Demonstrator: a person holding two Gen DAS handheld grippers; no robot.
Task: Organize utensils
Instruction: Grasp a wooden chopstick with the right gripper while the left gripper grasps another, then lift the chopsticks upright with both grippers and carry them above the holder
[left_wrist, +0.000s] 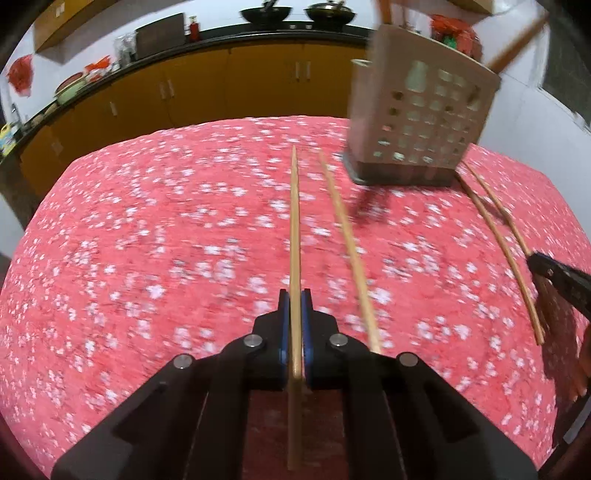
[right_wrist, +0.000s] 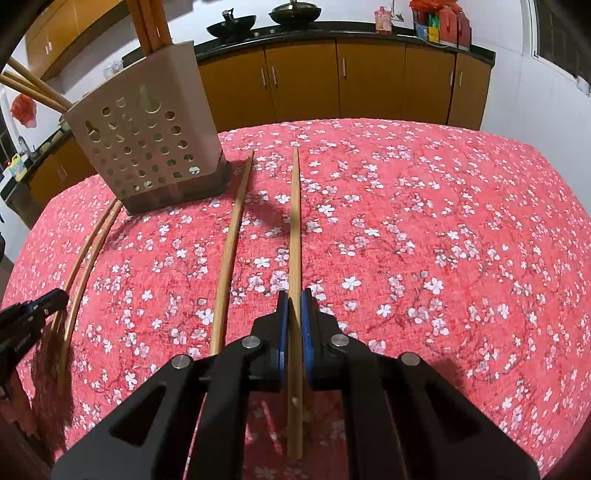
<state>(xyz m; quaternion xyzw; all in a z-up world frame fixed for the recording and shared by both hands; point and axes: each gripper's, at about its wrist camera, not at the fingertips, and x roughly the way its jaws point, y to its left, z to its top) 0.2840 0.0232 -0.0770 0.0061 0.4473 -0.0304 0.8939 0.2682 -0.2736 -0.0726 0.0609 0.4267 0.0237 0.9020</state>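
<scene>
Wooden chopsticks: left hand-held gripper (left_wrist: 295, 295) clamps one thin chopstick (left_wrist: 294, 221); right hand-held gripper (right_wrist: 294, 295) clamps another bamboo stick (right_wrist: 295, 221).

Four chopsticks (right_wrist: 294, 229) on the table, one perforated holder (right_wrist: 147, 144), two woks (right_wrist: 231, 25)

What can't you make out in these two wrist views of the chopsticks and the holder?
- Left wrist view: motion blur smears the holder and tablecloth.
- Both views: upper ends of the chopsticks in the holder run past the top edge.
- Right wrist view: the left gripper is cut by the left edge.
</scene>
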